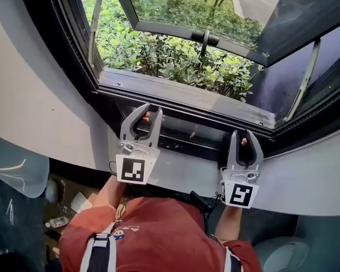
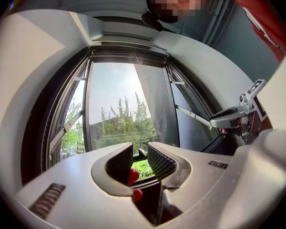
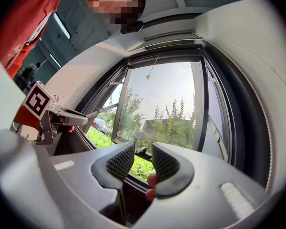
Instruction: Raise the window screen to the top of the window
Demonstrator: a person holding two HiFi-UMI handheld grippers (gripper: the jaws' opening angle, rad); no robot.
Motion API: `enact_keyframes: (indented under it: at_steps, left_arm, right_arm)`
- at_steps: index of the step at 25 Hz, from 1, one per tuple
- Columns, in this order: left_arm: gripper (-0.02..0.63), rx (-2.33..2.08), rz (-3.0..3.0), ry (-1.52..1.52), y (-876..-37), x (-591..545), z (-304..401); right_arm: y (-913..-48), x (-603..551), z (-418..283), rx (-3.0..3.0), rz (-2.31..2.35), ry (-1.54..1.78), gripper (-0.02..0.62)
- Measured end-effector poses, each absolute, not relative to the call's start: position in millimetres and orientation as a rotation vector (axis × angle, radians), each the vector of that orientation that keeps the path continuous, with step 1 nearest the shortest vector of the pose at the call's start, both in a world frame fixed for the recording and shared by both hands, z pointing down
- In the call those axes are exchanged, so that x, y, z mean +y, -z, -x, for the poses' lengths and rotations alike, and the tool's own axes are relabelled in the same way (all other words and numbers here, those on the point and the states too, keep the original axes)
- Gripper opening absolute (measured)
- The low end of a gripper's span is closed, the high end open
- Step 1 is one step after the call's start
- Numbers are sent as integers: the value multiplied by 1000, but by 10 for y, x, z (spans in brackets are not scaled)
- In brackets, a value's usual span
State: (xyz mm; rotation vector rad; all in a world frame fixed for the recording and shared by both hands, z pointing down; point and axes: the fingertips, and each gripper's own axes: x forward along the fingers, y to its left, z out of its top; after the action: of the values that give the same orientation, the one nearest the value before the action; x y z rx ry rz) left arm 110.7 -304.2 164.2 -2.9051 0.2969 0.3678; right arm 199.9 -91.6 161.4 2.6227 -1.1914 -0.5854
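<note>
Head view: curved white wall (image 1: 34,95) wraps a dark metal window frame (image 1: 181,92), with the glass pane (image 1: 306,16) swung outward. The dark screen bar (image 1: 198,136) likely sits low at the frame's foot, unraised. Left gripper (image 1: 151,109) and right gripper (image 1: 242,134) are spaced along it, probably for an even lift. Ribbed pads (image 2: 161,162) are half apart and hold nothing.

Readable markings: none legible.
Only coded square markers (image 1: 131,169) noted, one on left gripper (image 1: 145,115), one on right gripper (image 1: 242,137).
</note>
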Motion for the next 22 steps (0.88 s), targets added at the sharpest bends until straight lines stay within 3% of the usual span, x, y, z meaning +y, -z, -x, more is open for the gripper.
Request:
enact_keyframes:
  at_steps: [10,22]
  left_arm:
    - [97,321,2988,-274,-2299,-2864,-984]
    - [87,325,2986,-208,-2510,-2824,-968]
  right_arm:
    - [-2134,-895,-1951,-1163,-2812,453,120]
    - [-2401,-950,-1920,-1166,-2811,335,118]
